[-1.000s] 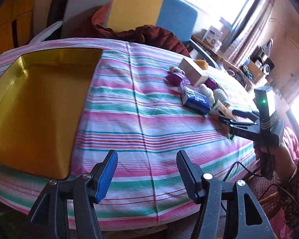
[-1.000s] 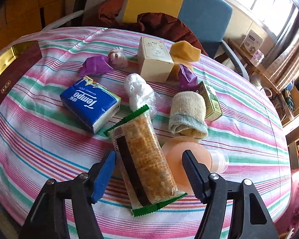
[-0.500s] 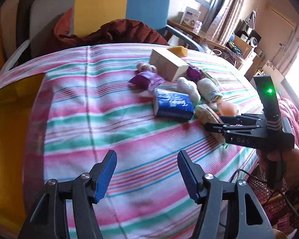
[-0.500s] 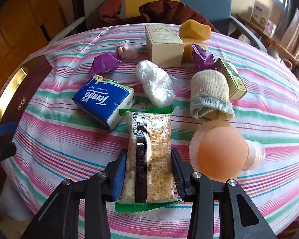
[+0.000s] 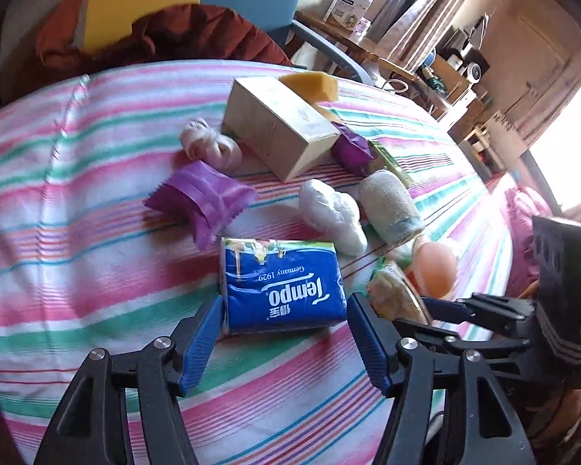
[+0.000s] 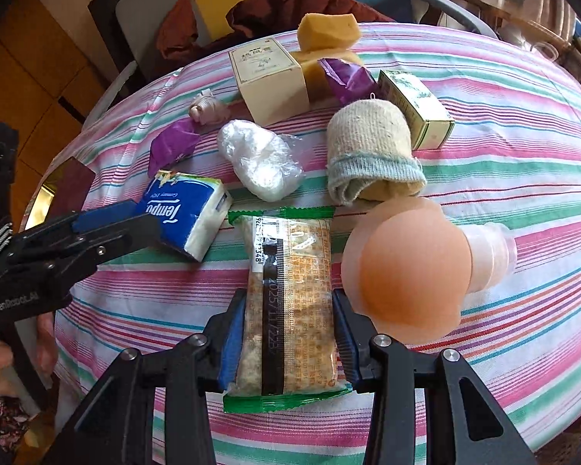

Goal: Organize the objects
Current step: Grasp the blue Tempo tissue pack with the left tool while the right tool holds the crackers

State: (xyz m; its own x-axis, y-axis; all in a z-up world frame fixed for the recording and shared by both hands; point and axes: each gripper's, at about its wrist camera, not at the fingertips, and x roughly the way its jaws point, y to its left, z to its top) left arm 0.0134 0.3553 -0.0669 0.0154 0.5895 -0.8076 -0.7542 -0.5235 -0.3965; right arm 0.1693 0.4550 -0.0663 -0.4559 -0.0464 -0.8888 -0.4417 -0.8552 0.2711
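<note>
- Clamping the cracker packet between both pads, the right hand-held gripper holds it low over the striped worktop.
- Left hand-held gripper is opening wide around the blue tissue pack; the pads seem not to press it.

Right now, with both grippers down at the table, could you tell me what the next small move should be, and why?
Probably ease the left gripper a little further over the blue tissue pack before closing: its jaws are opening and bracket only the pack's near end. The right gripper is already clamped on the cracker packet.
</note>
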